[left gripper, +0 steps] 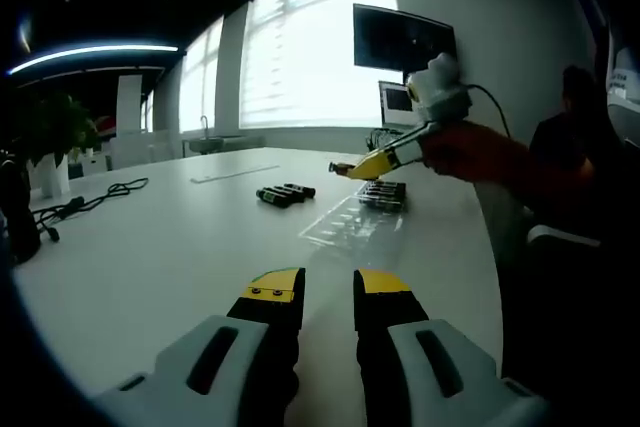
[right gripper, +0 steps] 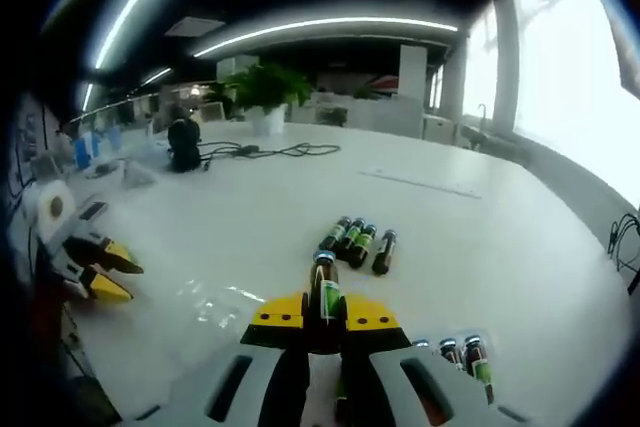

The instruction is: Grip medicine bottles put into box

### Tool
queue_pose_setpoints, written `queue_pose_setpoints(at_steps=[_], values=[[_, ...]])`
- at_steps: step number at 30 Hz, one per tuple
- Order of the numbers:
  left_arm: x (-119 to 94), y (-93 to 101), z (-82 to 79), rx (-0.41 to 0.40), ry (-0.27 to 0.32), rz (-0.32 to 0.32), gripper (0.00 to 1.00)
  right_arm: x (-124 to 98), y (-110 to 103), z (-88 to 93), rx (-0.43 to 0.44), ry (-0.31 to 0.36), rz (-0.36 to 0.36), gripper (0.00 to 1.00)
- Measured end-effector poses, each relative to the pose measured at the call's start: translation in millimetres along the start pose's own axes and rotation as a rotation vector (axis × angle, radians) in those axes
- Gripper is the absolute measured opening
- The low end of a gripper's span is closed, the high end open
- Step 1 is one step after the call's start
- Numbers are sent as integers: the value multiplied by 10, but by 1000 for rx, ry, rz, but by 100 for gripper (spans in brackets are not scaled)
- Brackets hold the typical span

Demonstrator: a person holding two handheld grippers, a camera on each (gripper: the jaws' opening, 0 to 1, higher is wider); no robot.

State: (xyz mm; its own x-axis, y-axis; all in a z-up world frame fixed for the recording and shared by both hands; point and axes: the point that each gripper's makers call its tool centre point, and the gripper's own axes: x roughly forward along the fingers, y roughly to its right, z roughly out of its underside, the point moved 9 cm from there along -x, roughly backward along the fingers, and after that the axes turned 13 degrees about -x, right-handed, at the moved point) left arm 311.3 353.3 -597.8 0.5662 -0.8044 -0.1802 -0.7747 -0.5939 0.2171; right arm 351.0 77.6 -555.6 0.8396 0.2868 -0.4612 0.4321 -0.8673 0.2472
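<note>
Right gripper (right gripper: pixel 322 315) clamps a medicine bottle (right gripper: pixel 325 292); left gripper (left gripper: pixel 328 289) is parted, empty.
Right gripper view: four loose bottles (right gripper: pixel 358 243) at 12 o'clock; left gripper view: clear box (left gripper: pixel 352 219).

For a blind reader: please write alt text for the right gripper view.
The right gripper holds one medicine bottle upright above a white table. Four bottles lie beyond it; the open left gripper shows at the left.

No words or numbers can be read; the bottles (right gripper: pixel 358 242) at the frame's centre carry green labels, perhaps printed, but too small and blurred to make out.
</note>
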Motion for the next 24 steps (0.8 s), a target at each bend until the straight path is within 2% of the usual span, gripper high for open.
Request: queue_pose_setpoints(at_steps=[24], values=[[1,1,0,-1,-1,-1,13,-118,-307,164,39,-46,28,7]])
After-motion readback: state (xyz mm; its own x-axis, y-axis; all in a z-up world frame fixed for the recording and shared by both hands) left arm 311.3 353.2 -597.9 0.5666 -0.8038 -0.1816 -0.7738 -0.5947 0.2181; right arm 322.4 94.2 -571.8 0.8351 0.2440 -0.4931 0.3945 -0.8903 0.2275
